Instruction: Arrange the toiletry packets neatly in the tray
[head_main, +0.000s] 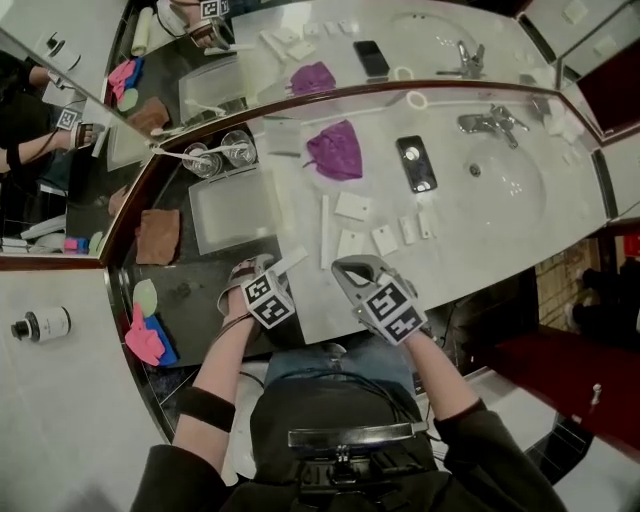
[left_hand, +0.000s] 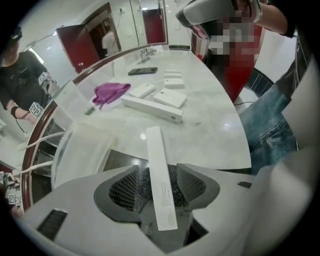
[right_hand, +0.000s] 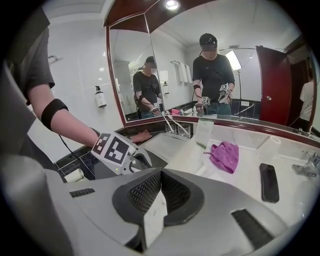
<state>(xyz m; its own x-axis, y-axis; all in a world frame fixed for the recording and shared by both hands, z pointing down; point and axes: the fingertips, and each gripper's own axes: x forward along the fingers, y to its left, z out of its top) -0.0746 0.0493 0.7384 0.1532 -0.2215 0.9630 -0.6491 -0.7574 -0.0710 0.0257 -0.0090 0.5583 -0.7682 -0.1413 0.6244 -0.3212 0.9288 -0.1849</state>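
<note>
left fingers (left_hand: 123, 187) apart, long packet (left_hand: 161, 175) lengthwise between

The worktop (head_main: 470, 240) held a purple cloth (head_main: 335, 150), a phone (head_main: 416, 163) and white packets (head_main: 352, 207). A tray (head_main: 232, 210) sat at its left edge.

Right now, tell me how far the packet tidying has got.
Done: nothing; the tray shows no packets. In hand: the right gripper is shut on a small white packet; a long packet sits between the left gripper's open jaws. Left: the loose packets on the counter.
</note>
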